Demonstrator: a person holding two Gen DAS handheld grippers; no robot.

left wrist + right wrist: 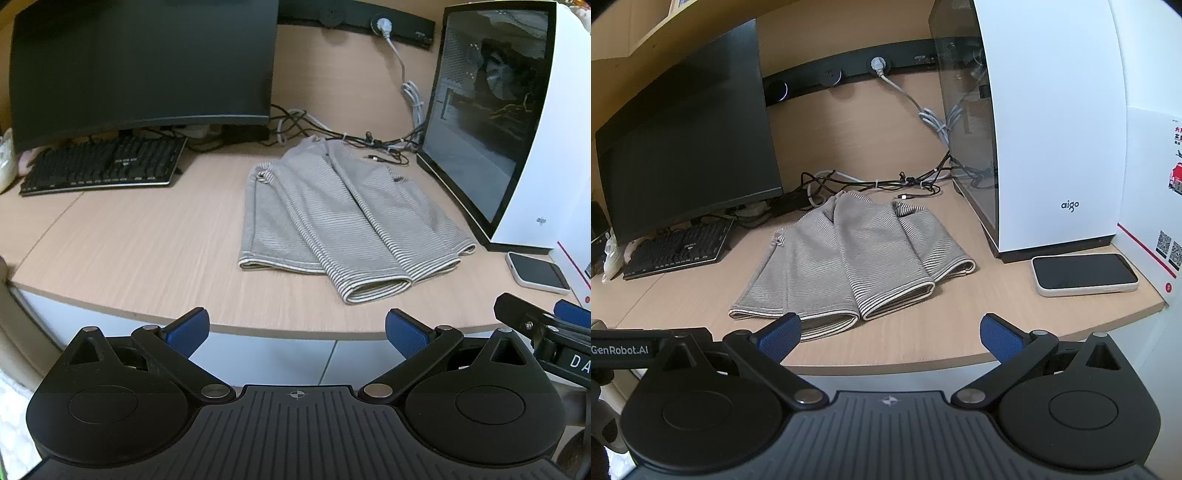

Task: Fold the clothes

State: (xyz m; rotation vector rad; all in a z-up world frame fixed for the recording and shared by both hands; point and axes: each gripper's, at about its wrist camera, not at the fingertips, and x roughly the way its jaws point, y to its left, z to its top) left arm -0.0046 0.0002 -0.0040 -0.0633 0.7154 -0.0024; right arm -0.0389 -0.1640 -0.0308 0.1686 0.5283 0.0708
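A grey, finely striped garment (332, 218) (849, 258) lies flat on the tabletop (129, 251), folded lengthwise into overlapping panels, pale hems toward the near edge.

The shorts (332, 218) are soft ribbed cloth, finely striped; the desk (129, 251) is matt wood-grain laminate; the monitor (140, 66) screen is dull black; the PC case (1052, 122) is smooth white with a glossy glass side; gripper pads (1001, 338) are textured blue

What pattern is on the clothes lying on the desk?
The garment has thin grey and cream stripes, with pale hems. The left wrist view shows it best.
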